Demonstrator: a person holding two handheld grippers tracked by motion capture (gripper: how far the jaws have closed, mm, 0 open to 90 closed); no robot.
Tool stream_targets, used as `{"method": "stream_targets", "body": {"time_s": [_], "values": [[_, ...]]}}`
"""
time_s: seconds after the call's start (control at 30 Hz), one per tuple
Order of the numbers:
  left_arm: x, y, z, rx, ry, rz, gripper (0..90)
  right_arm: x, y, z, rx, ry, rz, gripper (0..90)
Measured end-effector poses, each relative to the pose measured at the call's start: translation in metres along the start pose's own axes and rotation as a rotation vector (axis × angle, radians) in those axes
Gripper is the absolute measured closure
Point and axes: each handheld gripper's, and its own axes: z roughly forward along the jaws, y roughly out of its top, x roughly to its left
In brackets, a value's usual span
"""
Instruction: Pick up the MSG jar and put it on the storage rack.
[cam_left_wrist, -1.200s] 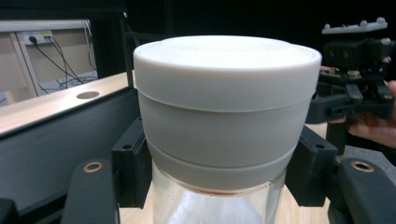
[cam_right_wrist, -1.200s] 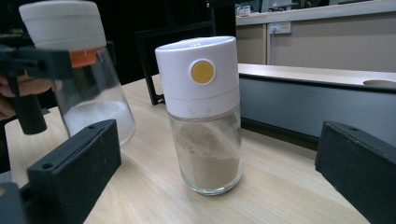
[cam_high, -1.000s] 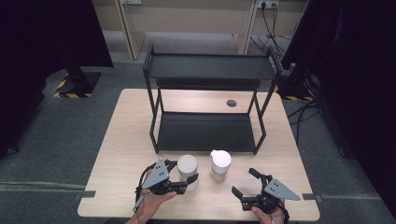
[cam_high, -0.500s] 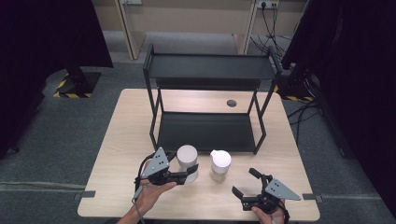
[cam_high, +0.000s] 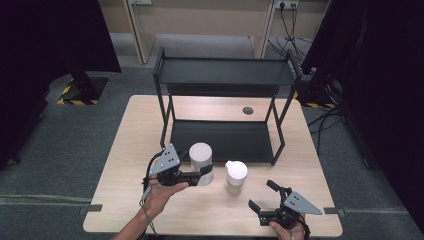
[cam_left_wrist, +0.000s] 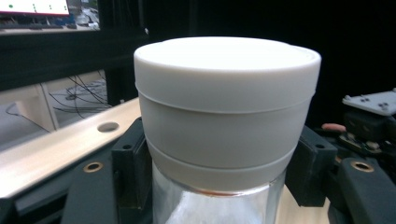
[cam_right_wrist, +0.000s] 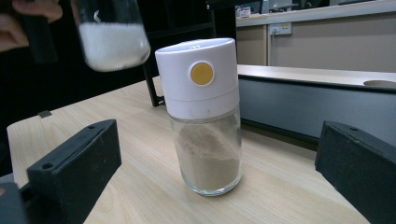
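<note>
My left gripper (cam_high: 202, 174) is shut on a glass jar (cam_high: 201, 159) with a wide white lid and holds it above the table, just in front of the black rack. In the left gripper view the jar (cam_left_wrist: 227, 107) sits between the two black pads (cam_left_wrist: 128, 170), which press on its glass below the lid. A shaker (cam_high: 236, 176) with a white cap stands on the table to the right of the held jar. Near the front edge my right gripper (cam_high: 261, 194) is open, with the shaker (cam_right_wrist: 204, 116), tan powder inside and a yellow button on its cap, ahead of its spread jaws. The lifted jar (cam_right_wrist: 112, 35), holding white grains, hangs at upper left.
A black two-tier rack (cam_high: 225, 72) stands across the back half of the wooden table (cam_high: 125, 190). A round cable hole (cam_high: 248, 110) lies in the tabletop behind the rack's lower shelf. Dark curtains flank the table on both sides.
My left gripper has lifted the white-lidded jar off the table and carried it a little toward the rack. The right gripper and the shaker have stayed where they were.
</note>
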Motion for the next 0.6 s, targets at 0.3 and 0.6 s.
{"method": "stream_targets", "body": {"time_s": [0.3,0.6], "values": [[0.015,0.042,0.001,-0.003,-0.005,0.015,35.0,0.0,0.0,0.001,0.003,0.003,0.004,0.6],[0.027,0.074,0.002,0.008,-0.022,0.003,35.0,0.0,0.0,0.001,0.002,0.005,0.006,0.6]]}}
